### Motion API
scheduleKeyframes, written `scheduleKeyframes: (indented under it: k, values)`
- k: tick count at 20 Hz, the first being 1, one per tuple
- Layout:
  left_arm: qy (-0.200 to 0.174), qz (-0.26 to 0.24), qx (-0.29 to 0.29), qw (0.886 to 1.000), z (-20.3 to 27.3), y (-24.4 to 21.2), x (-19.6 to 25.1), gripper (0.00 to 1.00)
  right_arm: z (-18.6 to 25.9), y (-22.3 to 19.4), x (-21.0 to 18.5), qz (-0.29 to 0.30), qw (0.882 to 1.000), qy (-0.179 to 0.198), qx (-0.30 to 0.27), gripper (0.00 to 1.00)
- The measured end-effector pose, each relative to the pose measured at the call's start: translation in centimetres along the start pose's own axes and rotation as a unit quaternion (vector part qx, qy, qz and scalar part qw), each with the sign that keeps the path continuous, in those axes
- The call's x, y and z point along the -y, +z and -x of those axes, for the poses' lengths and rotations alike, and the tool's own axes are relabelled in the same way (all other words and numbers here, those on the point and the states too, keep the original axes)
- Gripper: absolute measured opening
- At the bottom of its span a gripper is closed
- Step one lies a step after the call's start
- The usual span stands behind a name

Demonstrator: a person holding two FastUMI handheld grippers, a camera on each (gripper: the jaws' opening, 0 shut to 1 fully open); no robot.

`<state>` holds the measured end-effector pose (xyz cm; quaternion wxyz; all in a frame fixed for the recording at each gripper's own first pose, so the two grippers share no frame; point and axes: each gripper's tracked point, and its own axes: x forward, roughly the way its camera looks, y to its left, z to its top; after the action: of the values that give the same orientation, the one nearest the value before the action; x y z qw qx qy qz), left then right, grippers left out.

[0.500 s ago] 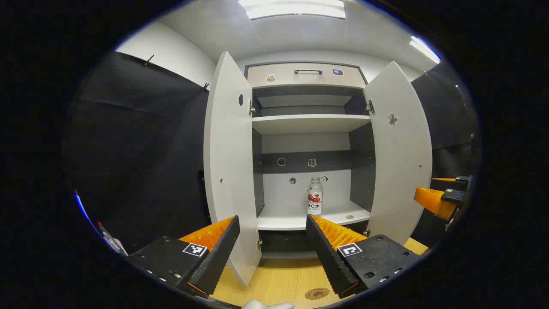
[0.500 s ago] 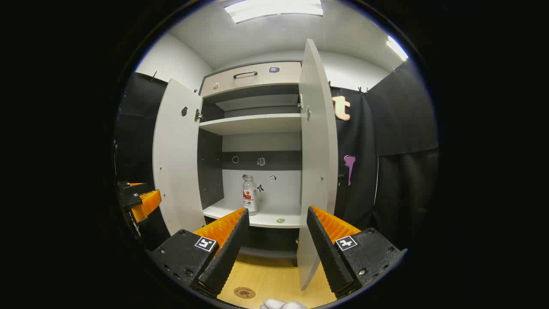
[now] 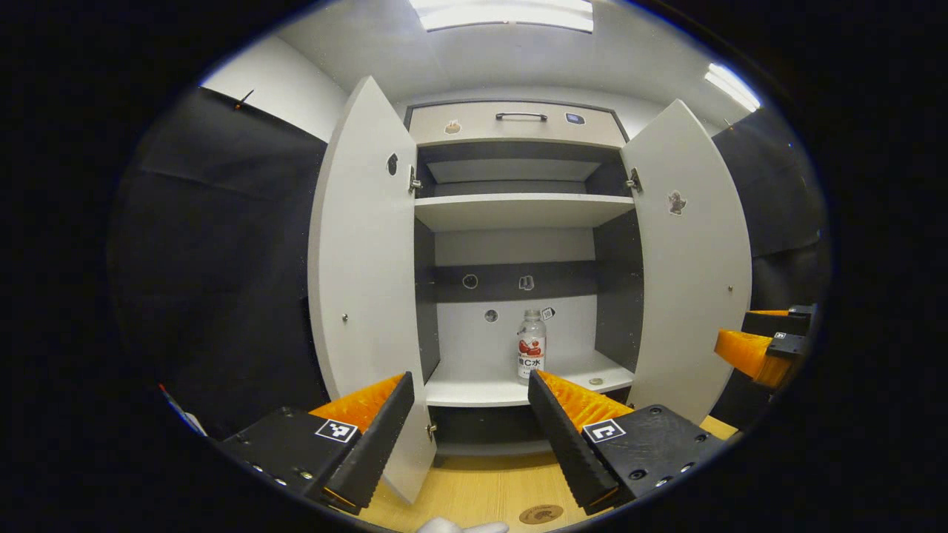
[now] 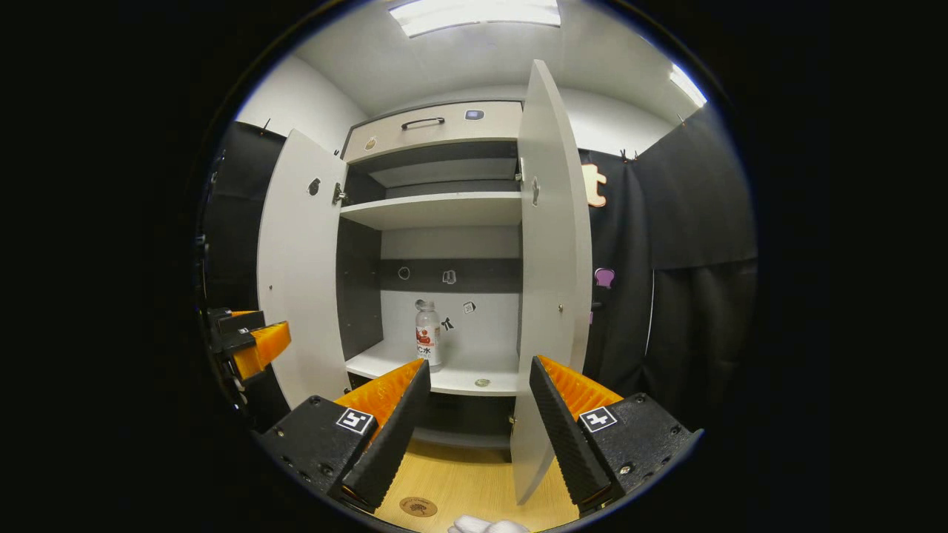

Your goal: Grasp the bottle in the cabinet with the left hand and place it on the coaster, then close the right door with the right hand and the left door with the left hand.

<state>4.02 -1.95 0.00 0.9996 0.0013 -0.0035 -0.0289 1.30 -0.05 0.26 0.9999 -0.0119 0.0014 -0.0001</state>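
On the lower shelf (image 3: 474, 389) stands the bottle (image 3: 531, 353), upright between both open doors. Left gripper (image 3: 470, 414) faces it, fingers spread for the reach (nothing held); right gripper (image 4: 474, 414), likewise spread, waits near the right door (image 4: 552, 259).

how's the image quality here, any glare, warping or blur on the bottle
Left gripper view: ceiling light blown out to white, cabinet doors bowed by fisheye, bottle sharp and evenly lit, no glare on it. Right gripper view: ceiling light likewise overexposed, right door curves strongly, bottle small but in focus, shelf interior above it in shadow.
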Motion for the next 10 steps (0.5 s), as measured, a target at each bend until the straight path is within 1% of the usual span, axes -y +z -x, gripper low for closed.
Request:
scheduleKeyframes:
  k: [5, 10]
  values:
    - [-0.015, -0.002, 0.003, 1.000, -4.7, -0.2, 1.6, 0.94, -0.1, -0.3, 0.2, 0.003, 1.000, 0.005, -0.013, 0.83]
    - [-0.036, 0.001, 0.003, 0.999, -11.9, -1.1, 4.3, 0.94, 0.3, -0.4, 0.8, 0.013, 1.000, 0.001, -0.025, 0.83]
